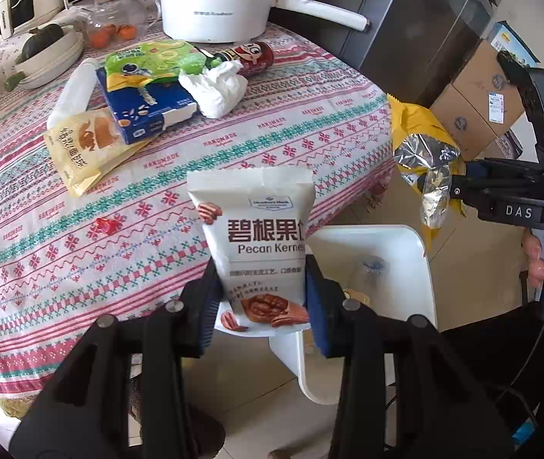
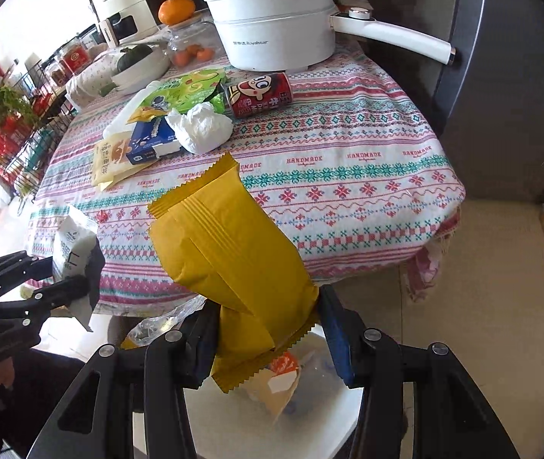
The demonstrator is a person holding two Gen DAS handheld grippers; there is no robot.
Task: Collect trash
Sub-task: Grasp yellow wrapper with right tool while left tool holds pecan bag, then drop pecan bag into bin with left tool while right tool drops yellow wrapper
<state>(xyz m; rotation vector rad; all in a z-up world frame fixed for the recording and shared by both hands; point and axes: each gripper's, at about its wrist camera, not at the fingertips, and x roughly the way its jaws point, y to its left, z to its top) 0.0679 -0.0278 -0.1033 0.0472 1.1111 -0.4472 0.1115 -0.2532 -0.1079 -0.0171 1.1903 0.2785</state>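
Closest to me, the left gripper point(image 1: 262, 298) has its fingers point(image 1: 206, 306) part-way closed on the lower sides of a white pecan bag point(image 1: 258, 244), holding it upright over the edge of the bench point(image 1: 80, 267) and above a white chair point(image 1: 379, 267). Beside it the right gripper point(image 2: 268, 329) has its fingers point(image 2: 335, 329) pressed on the lower end of a yellow snack bag point(image 2: 229, 252), which tilts up and to the left; in the left wrist view its torn end shows silver foil. Below that bag there seems to be a white bin point(image 2: 310, 401) with some wrappers lying in it.

Farther in on the patterned cloth, a small red scrap point(image 1: 105, 225) lies alone. Beyond it sits a loose heap: a tan packet point(image 1: 88, 145) partly under a blue box point(image 1: 149, 107), a crumpled white tissue point(image 1: 214, 91) against the box, a green bag point(image 1: 157, 61) on top, and a red can point(image 1: 252, 57) on its side just behind the tissue.

At the back stand a white pot point(image 1: 214, 4) with a long handle, a glass jar point(image 1: 118, 19) with an orange on its lid, and stacked bowls point(image 1: 49, 57).
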